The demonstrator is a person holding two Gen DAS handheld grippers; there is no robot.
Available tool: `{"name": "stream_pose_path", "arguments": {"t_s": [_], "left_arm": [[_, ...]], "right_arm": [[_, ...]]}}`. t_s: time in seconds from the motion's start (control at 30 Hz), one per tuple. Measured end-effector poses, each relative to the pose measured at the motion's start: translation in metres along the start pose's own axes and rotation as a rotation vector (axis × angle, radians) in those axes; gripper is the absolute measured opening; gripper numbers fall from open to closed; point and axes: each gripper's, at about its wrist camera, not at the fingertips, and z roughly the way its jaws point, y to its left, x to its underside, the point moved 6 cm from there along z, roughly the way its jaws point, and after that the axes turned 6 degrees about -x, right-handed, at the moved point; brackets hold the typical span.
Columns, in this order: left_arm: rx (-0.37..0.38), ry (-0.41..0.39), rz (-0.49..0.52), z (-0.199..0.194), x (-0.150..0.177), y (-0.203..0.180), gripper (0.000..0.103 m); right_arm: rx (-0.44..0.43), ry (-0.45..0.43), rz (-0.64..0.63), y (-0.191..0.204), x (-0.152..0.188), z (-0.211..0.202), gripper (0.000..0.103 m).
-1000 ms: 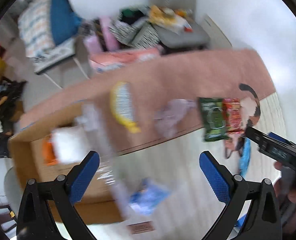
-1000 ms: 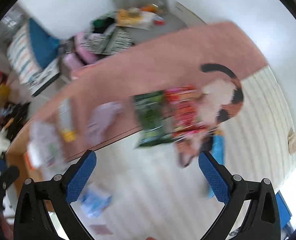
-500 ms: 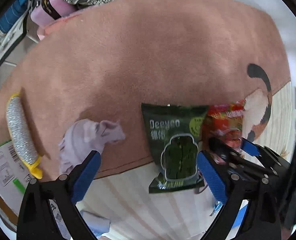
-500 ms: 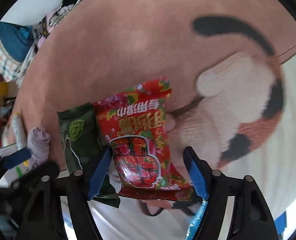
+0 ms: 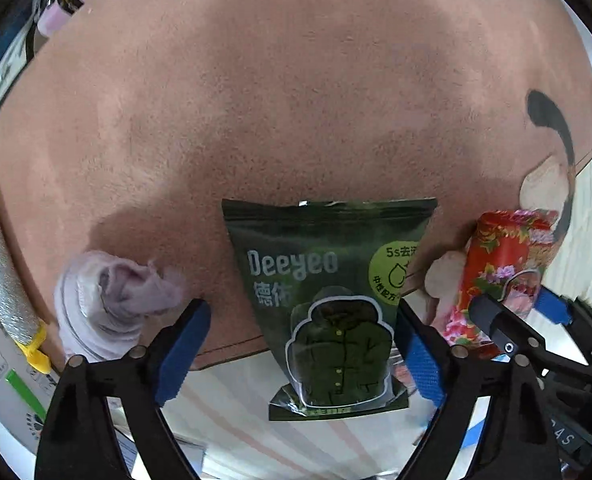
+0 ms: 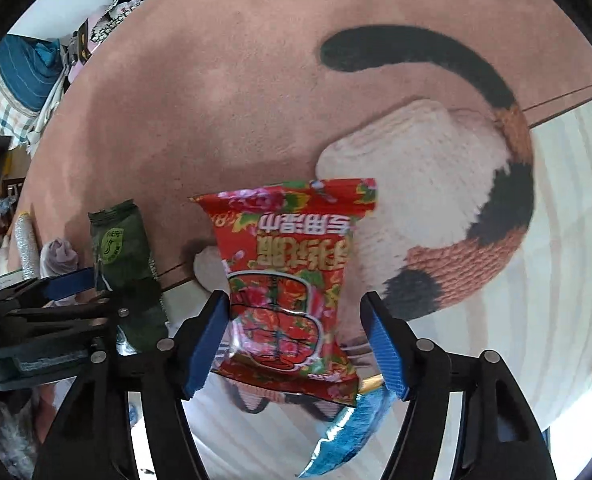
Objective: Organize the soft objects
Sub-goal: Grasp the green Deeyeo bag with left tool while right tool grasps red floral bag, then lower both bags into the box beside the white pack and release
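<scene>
Left wrist view: the left gripper [image 5: 300, 344], fingers apart, straddles the green pouch [image 5: 330, 300] on the pink rug [image 5: 296, 100]; a lilac sock [image 5: 111, 300] lies beside. The right gripper [image 6: 296, 340], also apart, flanks the red packet [image 6: 291, 280], seemingly untouched.

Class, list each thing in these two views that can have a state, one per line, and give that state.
Left gripper: open, straddling the green packet, not gripping.
Right gripper: open, straddling the red packet, not gripping.
Green packet: sealed, lying flat across the rug's edge.
Red packet: sealed, lying on the rug's edge.
Purple sock: crumpled, on the rug.
Blue packet: partly hidden under the red packet.
Rug: spread flat.
</scene>
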Motion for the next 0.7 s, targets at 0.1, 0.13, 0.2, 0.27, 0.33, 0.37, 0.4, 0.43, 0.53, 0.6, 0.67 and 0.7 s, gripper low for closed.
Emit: {"name": "stream_pose_path", "arguments": {"t_s": [0.1,0.13,0.2,0.27,0.33,0.37,0.4,0.43,0.53,0.6,0.67,0.7], "left_arm": [[-0.034,-0.014,0.011,0.0,0.002,-0.002,0.076],[-0.058,-0.022,0.023,0.0,0.004,-0.002,0.068],[-0.102,-0.041,0.037,-0.001,0.012,0.0,0.053],[-0.08,-0.034,0.032,0.0,0.02,0.001,0.04],[-0.069,-0.024,0.019,0.001,0.027,0.003,0.037],[-0.067,-0.035,0.016,-0.001,0.033,0.005,0.036],[-0.07,-0.045,0.012,-0.002,0.037,0.009,0.036],[-0.069,-0.055,0.004,-0.004,0.041,0.013,0.036],[-0.032,-0.104,-0.029,-0.021,0.059,0.025,0.035],[-0.004,-0.15,-0.043,-0.038,0.07,0.035,0.035],[0.027,-0.206,-0.058,-0.059,0.089,0.046,0.035],[0.049,-0.234,-0.066,-0.071,0.1,0.053,0.035]], "right_arm": [[0.022,0.014,-0.002,0.001,-0.002,0.011,0.072],[0.039,0.014,-0.007,0.002,-0.002,0.013,0.072],[0.072,0.018,-0.013,0.005,-0.006,0.017,0.072],[0.121,0.014,-0.021,0.009,-0.004,0.022,0.066],[0.159,-0.003,-0.029,0.016,0.002,0.024,0.05],[0.162,-0.01,-0.026,0.019,0.005,0.023,0.047],[0.17,-0.017,-0.023,0.021,0.008,0.022,0.046],[0.162,-0.021,-0.02,0.024,0.011,0.021,0.046],[0.133,-0.029,-0.031,0.035,0.031,0.016,0.045],[0.135,-0.057,-0.063,0.049,0.046,0.006,0.045],[0.112,-0.081,-0.092,0.066,0.066,-0.004,0.045],[0.096,-0.094,-0.107,0.073,0.079,-0.011,0.045]]}}
